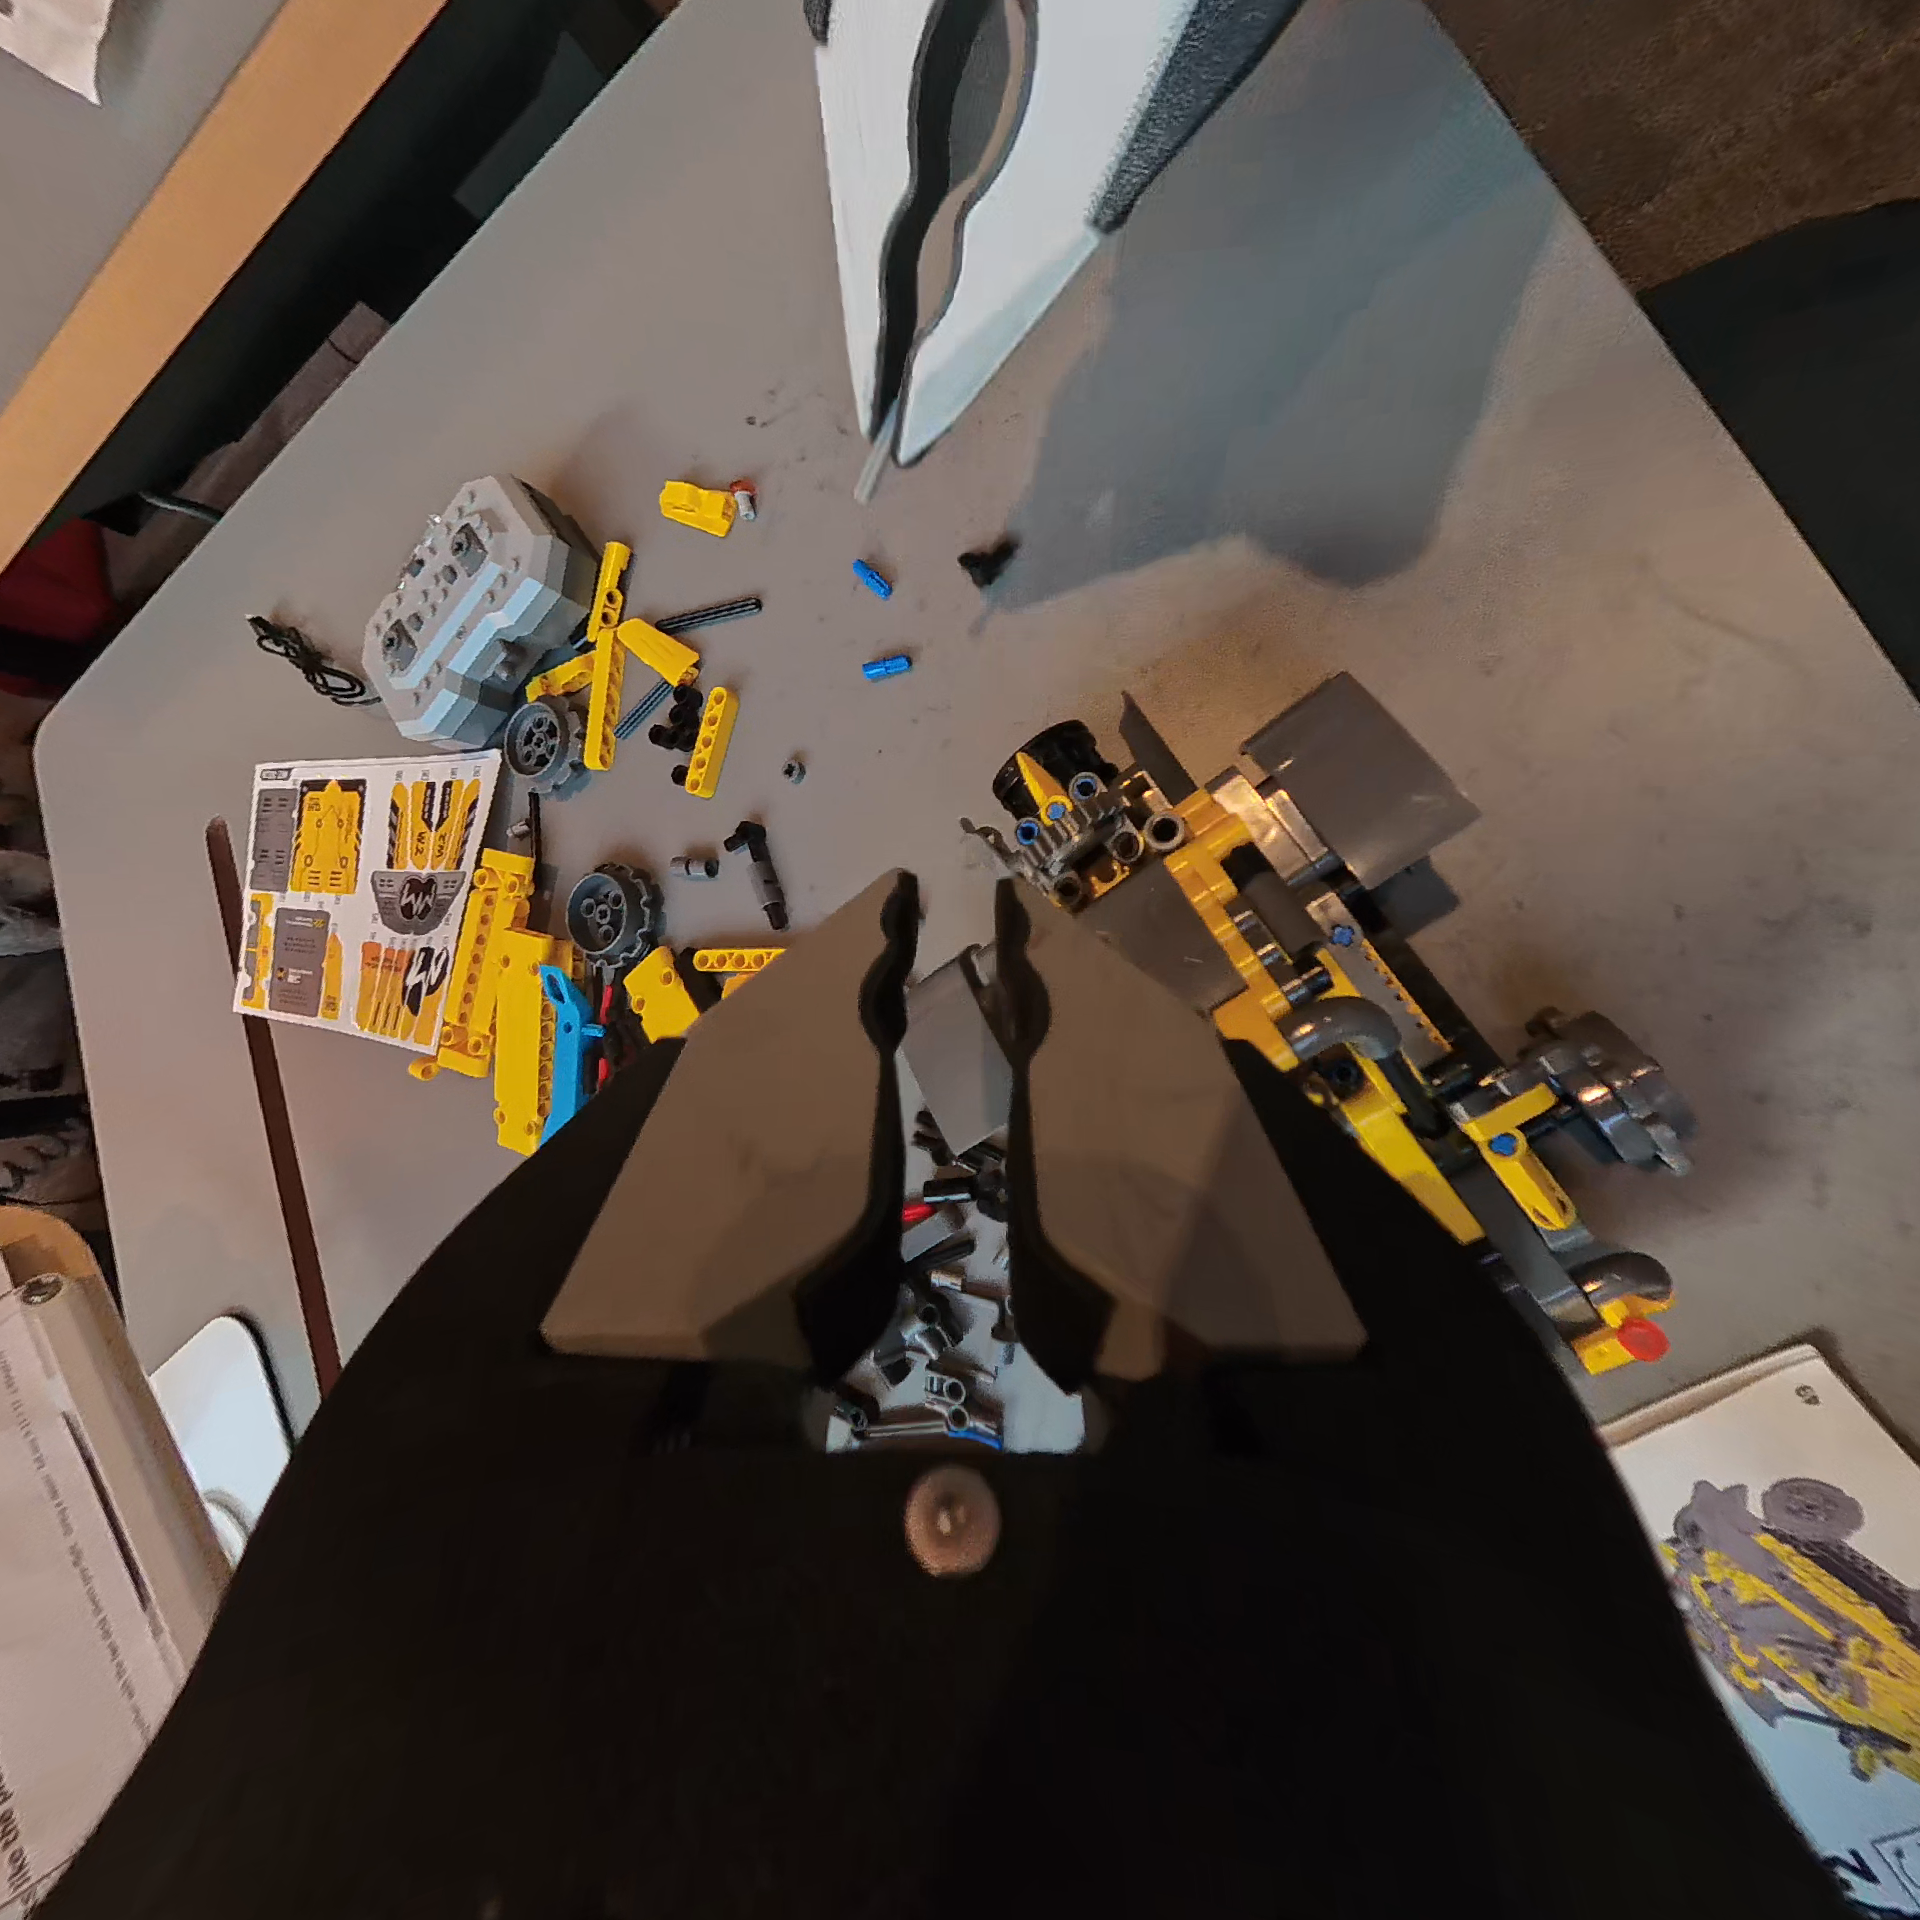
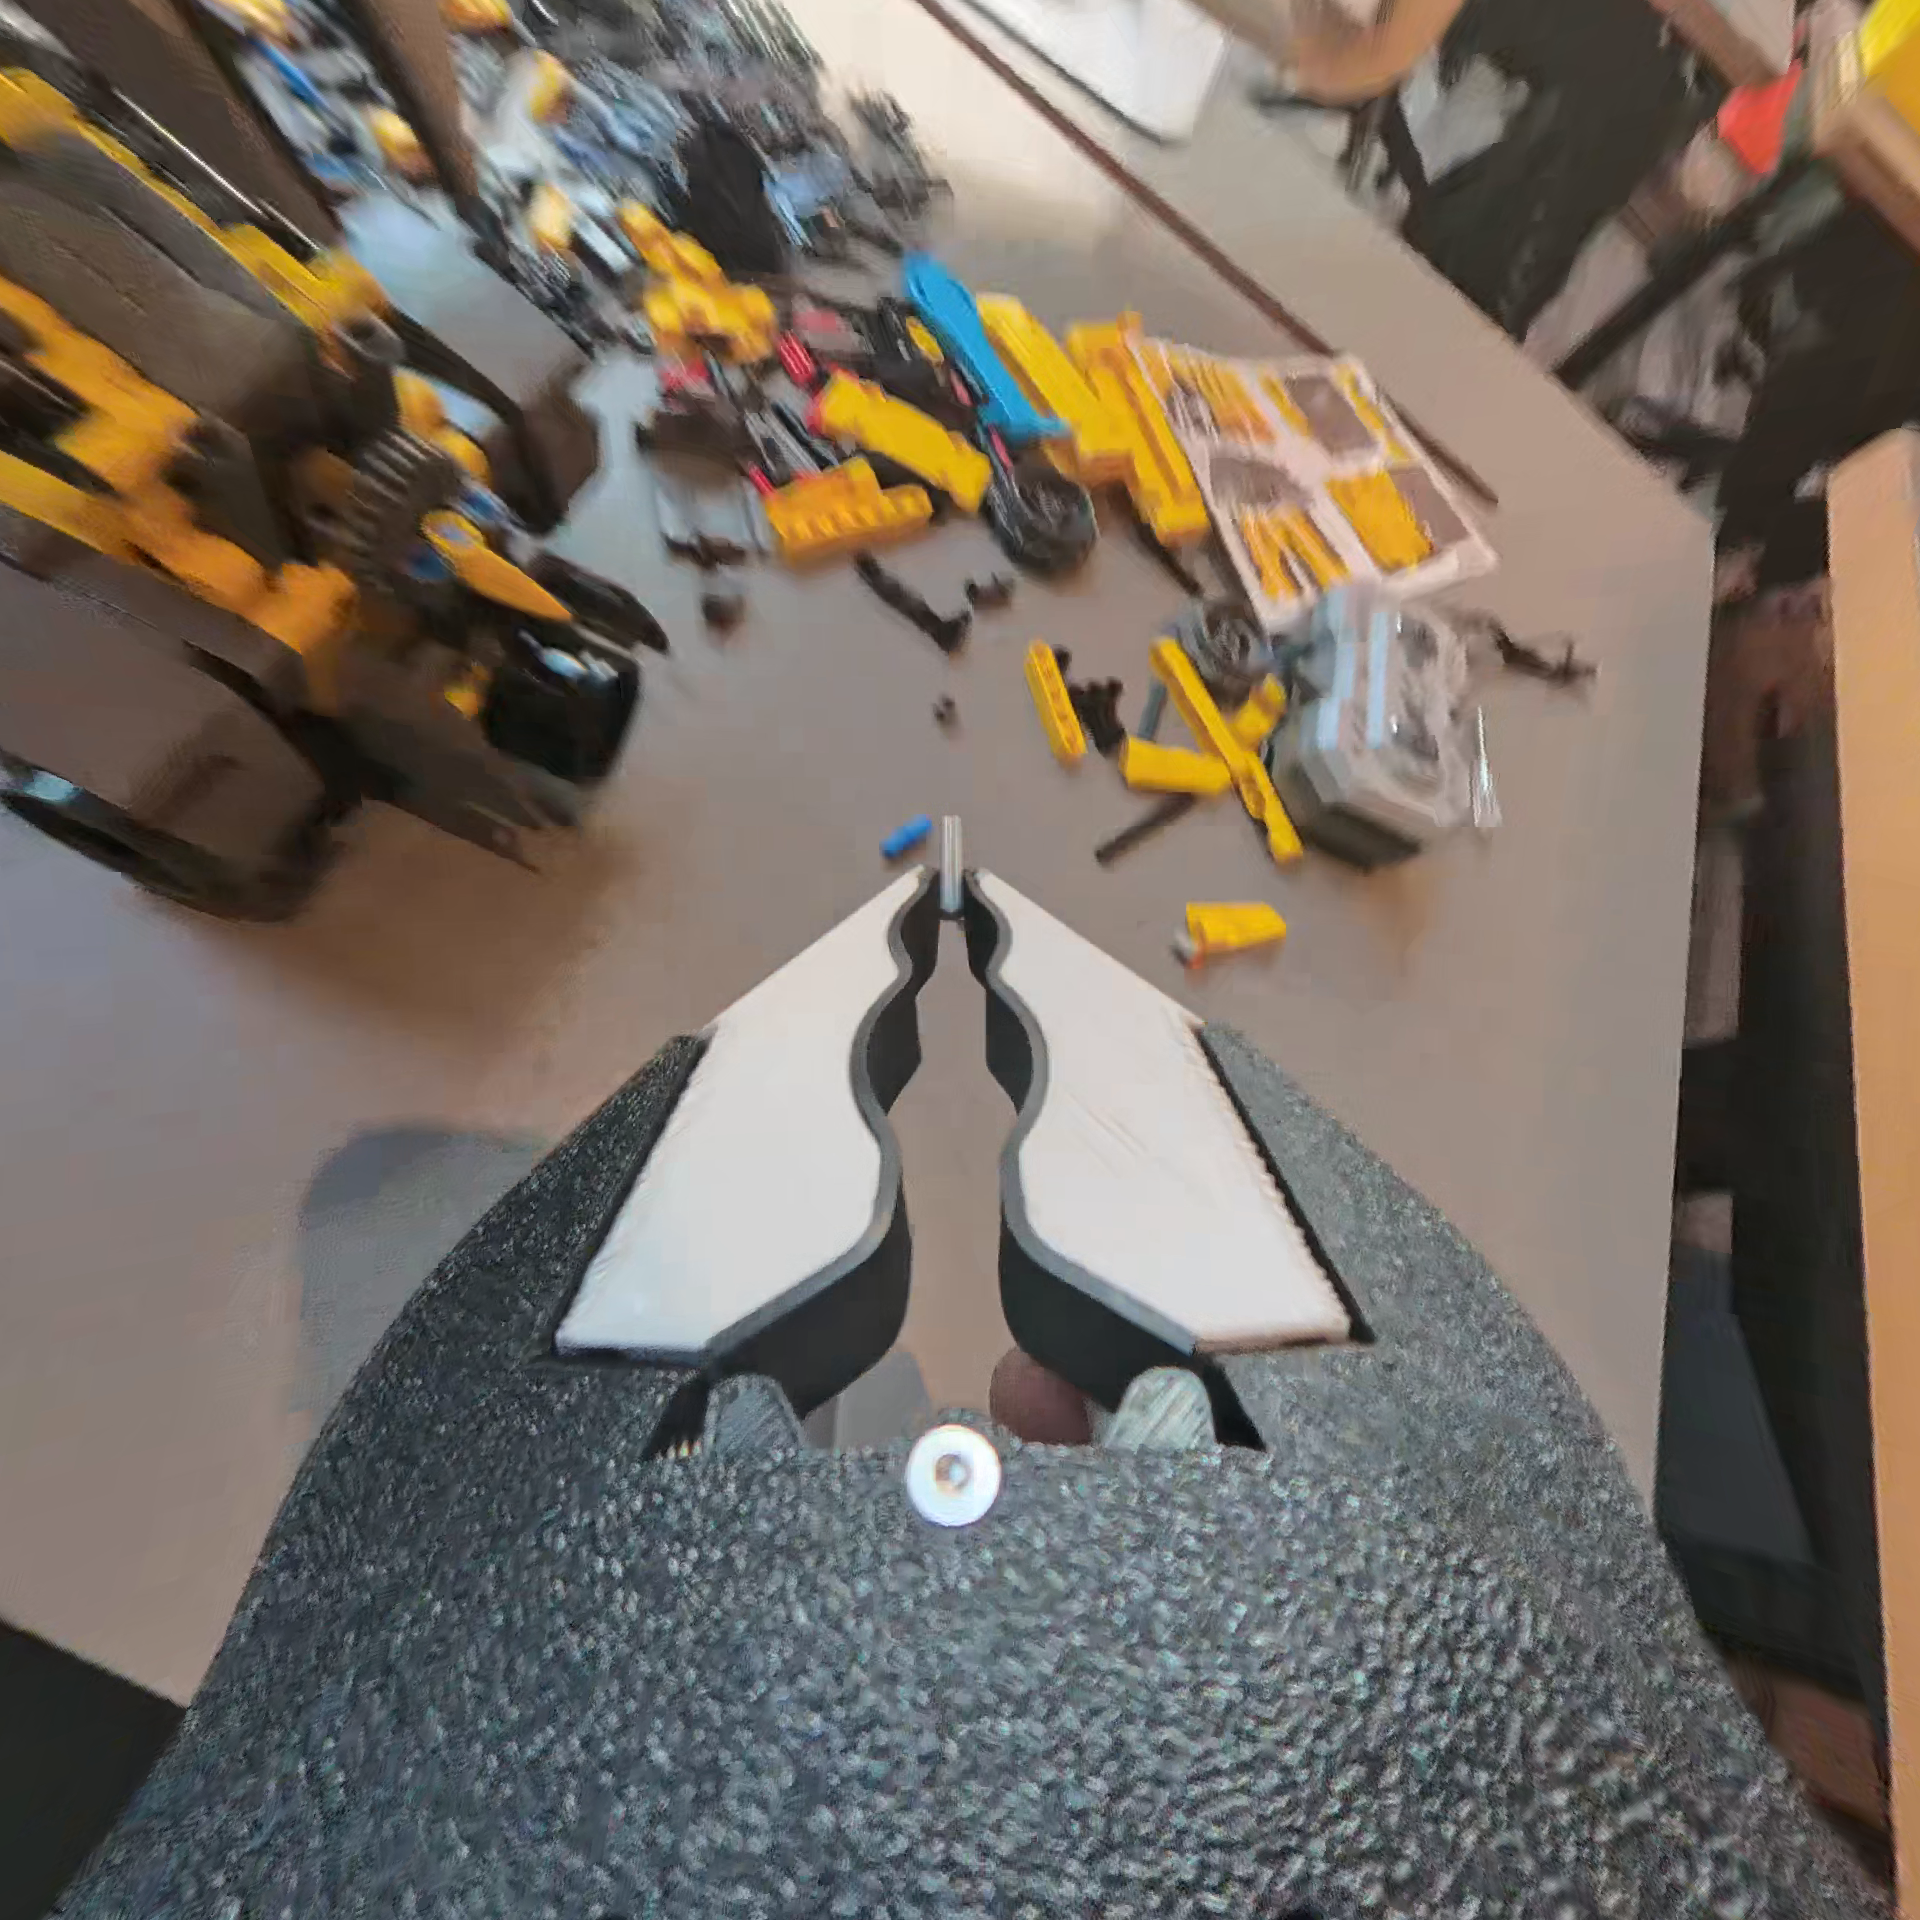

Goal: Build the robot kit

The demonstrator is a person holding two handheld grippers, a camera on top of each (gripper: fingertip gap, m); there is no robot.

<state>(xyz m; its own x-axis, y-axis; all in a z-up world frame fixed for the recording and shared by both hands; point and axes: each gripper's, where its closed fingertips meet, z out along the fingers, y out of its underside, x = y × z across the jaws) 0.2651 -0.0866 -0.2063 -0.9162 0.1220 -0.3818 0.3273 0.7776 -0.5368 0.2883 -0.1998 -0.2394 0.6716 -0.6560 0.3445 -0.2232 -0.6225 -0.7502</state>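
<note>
My right gripper (image 2: 948, 883) is shut on a thin light grey axle (image 2: 949, 847) that sticks out past its fingertips, held above the grey table (image 2: 727, 935). The left wrist view shows it too, as white fingers (image 1: 904, 416) with the axle (image 1: 871, 480) at their tip. A blue pin (image 2: 906, 836) lies on the table just beyond. My left gripper (image 1: 956, 894) is open, with a gap between its tips. It hovers over a grey panel (image 1: 951, 1039) beside the yellow and grey brick-built vehicle (image 1: 1299, 935), and I see nothing in its grasp.
Loose yellow beams, wheels and black pins lie to the left (image 1: 623, 675), with a grey battery box (image 1: 468, 613) and a sticker sheet (image 1: 364, 904). Two blue pins (image 1: 871, 578) lie mid-table. An instruction booklet (image 1: 1787, 1610) sits at the lower right. My right fingertips sit around 12 centimetres from my left ones. The blue pin (image 2: 906, 836) lies some 7 centimetres from my right tips, 15 centimetres from my left tips. Seen from the left wrist view (image 1: 885, 669) as well.
</note>
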